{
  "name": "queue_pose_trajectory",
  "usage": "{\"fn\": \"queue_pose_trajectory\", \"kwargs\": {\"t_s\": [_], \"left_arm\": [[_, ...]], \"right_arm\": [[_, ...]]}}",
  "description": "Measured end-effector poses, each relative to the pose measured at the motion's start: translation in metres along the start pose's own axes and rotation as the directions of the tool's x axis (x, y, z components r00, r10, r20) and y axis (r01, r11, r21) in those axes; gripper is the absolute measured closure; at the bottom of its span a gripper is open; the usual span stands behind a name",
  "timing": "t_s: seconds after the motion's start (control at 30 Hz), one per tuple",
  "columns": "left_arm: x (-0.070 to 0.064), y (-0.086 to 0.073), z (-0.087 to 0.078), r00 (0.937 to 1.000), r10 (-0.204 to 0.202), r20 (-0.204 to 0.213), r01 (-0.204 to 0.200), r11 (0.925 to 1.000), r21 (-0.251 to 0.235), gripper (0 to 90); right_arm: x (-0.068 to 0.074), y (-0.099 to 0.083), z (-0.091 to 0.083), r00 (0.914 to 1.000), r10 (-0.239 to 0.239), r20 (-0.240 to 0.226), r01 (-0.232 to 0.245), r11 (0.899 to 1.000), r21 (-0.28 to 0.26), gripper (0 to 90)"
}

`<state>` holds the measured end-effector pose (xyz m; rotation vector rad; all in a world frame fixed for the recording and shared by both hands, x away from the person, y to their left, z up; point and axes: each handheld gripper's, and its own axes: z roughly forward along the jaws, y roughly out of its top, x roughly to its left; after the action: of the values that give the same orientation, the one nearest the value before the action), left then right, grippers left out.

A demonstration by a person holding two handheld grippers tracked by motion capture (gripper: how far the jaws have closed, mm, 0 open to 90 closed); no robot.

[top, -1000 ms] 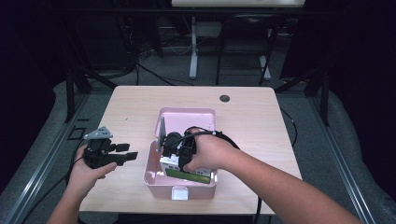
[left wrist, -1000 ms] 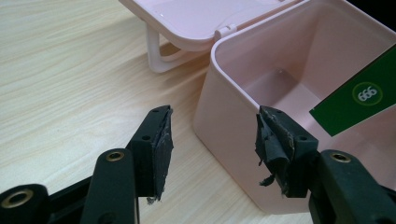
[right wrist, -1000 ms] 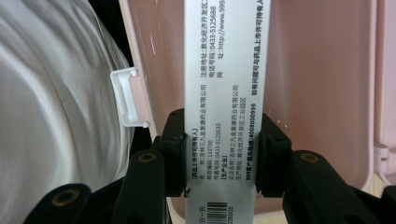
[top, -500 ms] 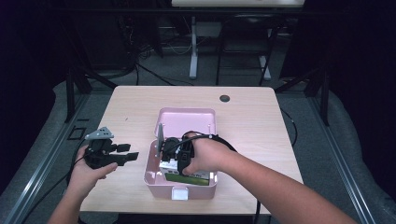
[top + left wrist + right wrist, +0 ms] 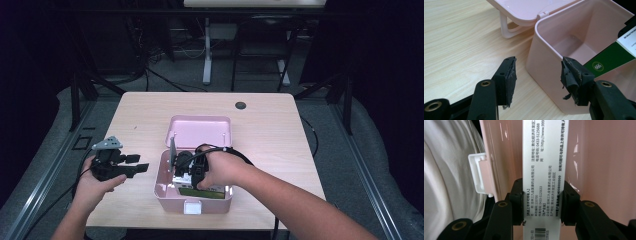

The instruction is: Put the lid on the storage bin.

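Observation:
An open pink box [image 5: 165,192] stands on the table's near half, its lid [image 5: 200,131] lying back behind it. My right gripper [image 5: 186,167] reaches down into the box, shut on a white and green carton [image 5: 202,191]. The right gripper view has the carton's printed white side [image 5: 542,170] pinched between my jaws, with the box's pink wall [image 5: 604,170] around it. My left gripper [image 5: 140,166] hovers open to the left of the box, nothing between its fingers [image 5: 507,80]. In the left gripper view the box's near corner [image 5: 544,62] is just ahead and the green carton face [image 5: 609,58] lies inside.
The light wood table [image 5: 280,130] has a small dark grommet [image 5: 241,105] near its far edge. A white latch [image 5: 477,173] sits on the box's front wall. Dark floor, cables and desk legs lie beyond the table.
My right gripper has sunk lower into the pink box with the carton. The left gripper has stayed in place, open.

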<state>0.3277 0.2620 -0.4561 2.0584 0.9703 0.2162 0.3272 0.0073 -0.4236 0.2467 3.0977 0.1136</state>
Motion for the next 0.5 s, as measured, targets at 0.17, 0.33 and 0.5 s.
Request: {"fn": "queue_pose_trajectory", "kwargs": {"t_s": [0.17, 0.33, 0.5], "left_arm": [[0.0, 0.0, 0.0, 1.0, 0.002, 0.0, -0.002, 1.0, 0.0, 45.9], [0.0, 0.0, 0.0, 1.0, 0.004, 0.002, -0.004, 1.0, 0.008, 45.9], [-0.001, 0.0, 0.001, 1.0, 0.0, 0.004, 0.0, 0.9999, 0.01, 45.9]], "right_arm": [[0.0, -0.003, 0.008, 1.0, 0.0, -0.003, 0.0, 1.0, 0.003, 61.9], [0.001, -0.007, 0.014, 0.9999, -0.013, 0.004, 0.013, 1.0, 0.013, 61.9], [-0.001, -0.011, 0.018, 1.0, -0.003, -0.004, 0.003, 1.0, 0.01, 62.0]]}}
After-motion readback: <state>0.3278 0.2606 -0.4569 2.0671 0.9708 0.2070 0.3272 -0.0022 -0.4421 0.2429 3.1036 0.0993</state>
